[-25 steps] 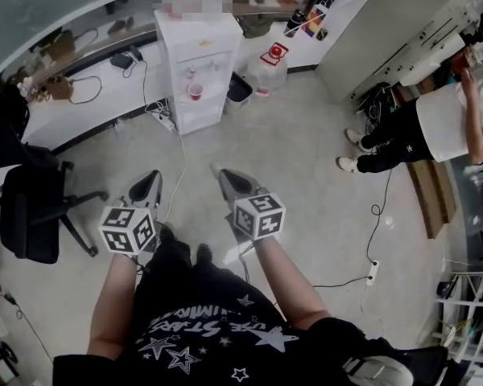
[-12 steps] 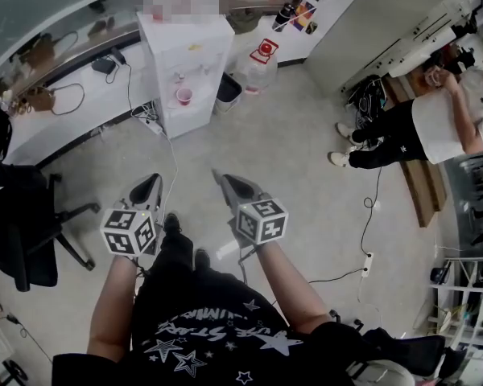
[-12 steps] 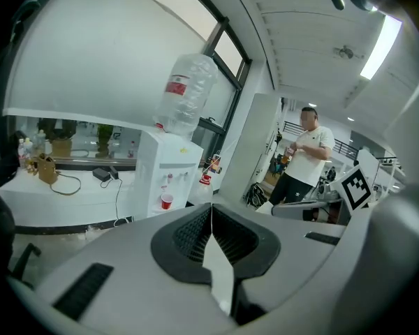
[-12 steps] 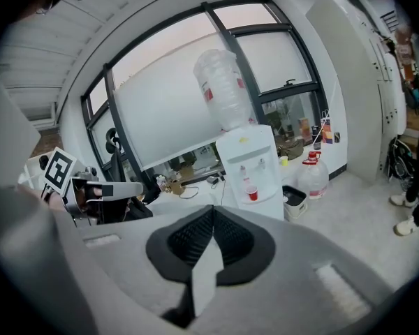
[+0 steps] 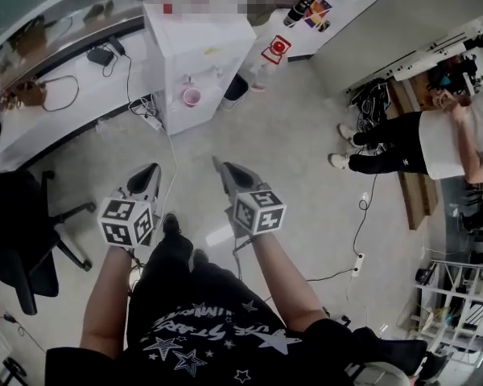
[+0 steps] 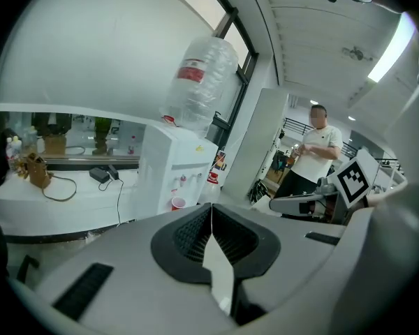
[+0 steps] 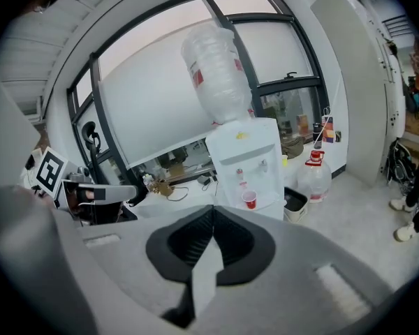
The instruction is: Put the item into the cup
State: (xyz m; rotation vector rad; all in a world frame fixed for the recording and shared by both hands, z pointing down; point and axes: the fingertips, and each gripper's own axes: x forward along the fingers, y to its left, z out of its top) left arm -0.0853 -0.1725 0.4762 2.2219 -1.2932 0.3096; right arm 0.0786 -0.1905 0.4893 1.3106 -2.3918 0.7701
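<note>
1. Head view looks steeply down from high up; the tall white plastic water dispenser (image 5: 201,55) stands well ahead.
2. Left gripper view faces that dispenser (image 6: 169,180) level, from lower down, well apart from it.
3. Right gripper view likewise; all three views share the dispenser (image 7: 248,162).

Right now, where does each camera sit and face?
Head view: on the head, steeply down at floor; shows forearms, left claw, right claw.
Left gripper view: on left claw, along shut jaws toward water dispenser; right claw at right.
Right gripper view: on right claw, along shut jaws toward water dispenser; left claw at left.
Shared: all show the red cup.
</note>
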